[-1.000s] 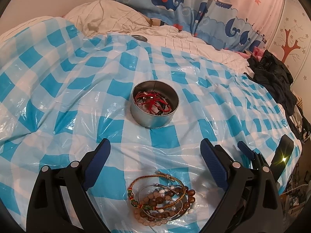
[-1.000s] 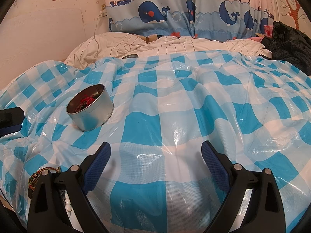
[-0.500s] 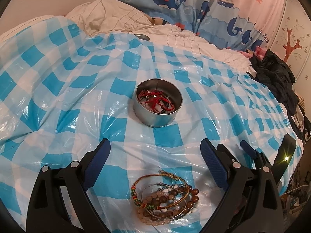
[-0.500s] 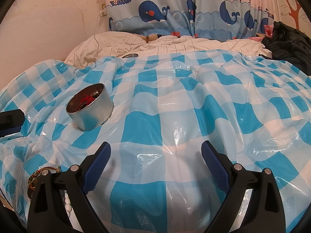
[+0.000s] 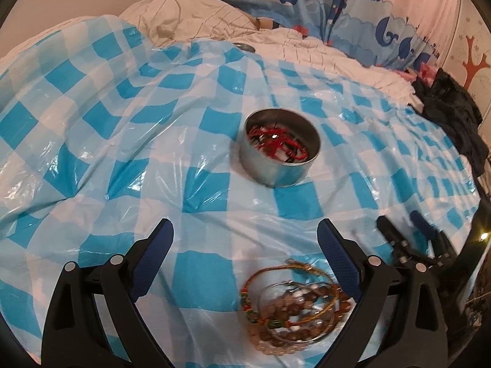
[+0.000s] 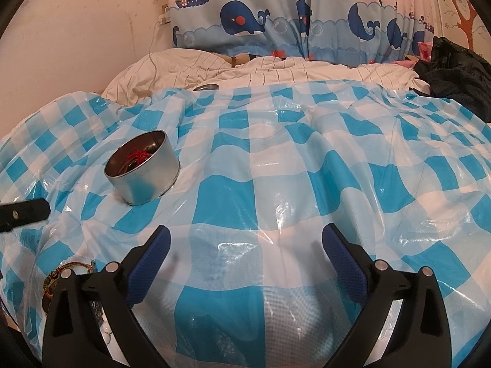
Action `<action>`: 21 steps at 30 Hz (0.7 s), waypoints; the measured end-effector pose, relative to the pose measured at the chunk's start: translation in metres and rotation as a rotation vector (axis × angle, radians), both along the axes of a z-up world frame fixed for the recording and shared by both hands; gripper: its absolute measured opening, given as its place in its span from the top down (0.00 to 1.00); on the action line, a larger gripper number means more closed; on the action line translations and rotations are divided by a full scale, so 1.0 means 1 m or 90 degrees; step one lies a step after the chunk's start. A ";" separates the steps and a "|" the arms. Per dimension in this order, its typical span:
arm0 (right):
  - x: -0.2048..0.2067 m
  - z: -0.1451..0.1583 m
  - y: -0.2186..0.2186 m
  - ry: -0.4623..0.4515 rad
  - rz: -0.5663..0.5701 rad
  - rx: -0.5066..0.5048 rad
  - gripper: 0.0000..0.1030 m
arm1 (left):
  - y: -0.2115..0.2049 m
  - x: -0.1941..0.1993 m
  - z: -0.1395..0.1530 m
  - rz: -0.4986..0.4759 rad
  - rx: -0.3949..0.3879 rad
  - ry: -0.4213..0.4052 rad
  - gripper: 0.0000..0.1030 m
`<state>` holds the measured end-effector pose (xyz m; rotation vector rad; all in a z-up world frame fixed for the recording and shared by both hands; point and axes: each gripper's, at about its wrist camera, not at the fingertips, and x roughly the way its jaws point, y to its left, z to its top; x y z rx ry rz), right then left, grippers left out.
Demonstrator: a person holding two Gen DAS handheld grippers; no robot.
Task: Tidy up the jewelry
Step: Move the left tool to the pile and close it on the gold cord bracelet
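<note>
A round metal tin [image 5: 280, 150] holding red cord bracelets [image 5: 277, 144] stands on a blue-and-white checked plastic sheet [image 5: 129, 141] spread over a bed. A pile of beaded and woven bracelets [image 5: 291, 306] lies near the sheet's front edge, just inside my left gripper's right finger. My left gripper [image 5: 245, 242] is open and empty, short of the tin. In the right wrist view the tin [image 6: 142, 168] stands at the left and a corner of the bracelet pile [image 6: 66, 274] shows behind the left finger. My right gripper [image 6: 245, 242] is open over bare sheet.
A small metal lid [image 6: 206, 87] rests at the sheet's far edge on a striped duvet [image 6: 276, 70]. Whale-print curtains [image 6: 276, 30] hang behind. Dark clothing [image 6: 460, 70] is heaped at the far right. The other gripper [image 5: 411, 242] shows at the right of the left wrist view.
The left wrist view has swung left, so the tin and the bracelet pile now sit further right in it. The right gripper has barely moved.
</note>
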<state>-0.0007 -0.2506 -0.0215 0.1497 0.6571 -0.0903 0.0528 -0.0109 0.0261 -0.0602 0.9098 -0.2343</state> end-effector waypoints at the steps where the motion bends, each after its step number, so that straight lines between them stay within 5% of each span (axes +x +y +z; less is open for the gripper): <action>1: 0.000 -0.001 0.001 0.002 0.001 -0.001 0.08 | 0.002 0.000 -0.002 0.001 0.006 0.001 0.12; 14: -0.004 0.004 0.016 -0.012 0.045 -0.004 0.08 | 0.039 0.002 -0.013 0.025 -0.003 0.020 0.12; 18: -0.008 0.010 0.021 -0.016 0.145 0.094 0.08 | 0.032 0.000 -0.017 -0.006 -0.005 0.034 0.12; 21: -0.013 0.017 0.028 -0.005 0.174 0.094 0.08 | 0.026 -0.003 -0.020 -0.045 -0.039 0.053 0.12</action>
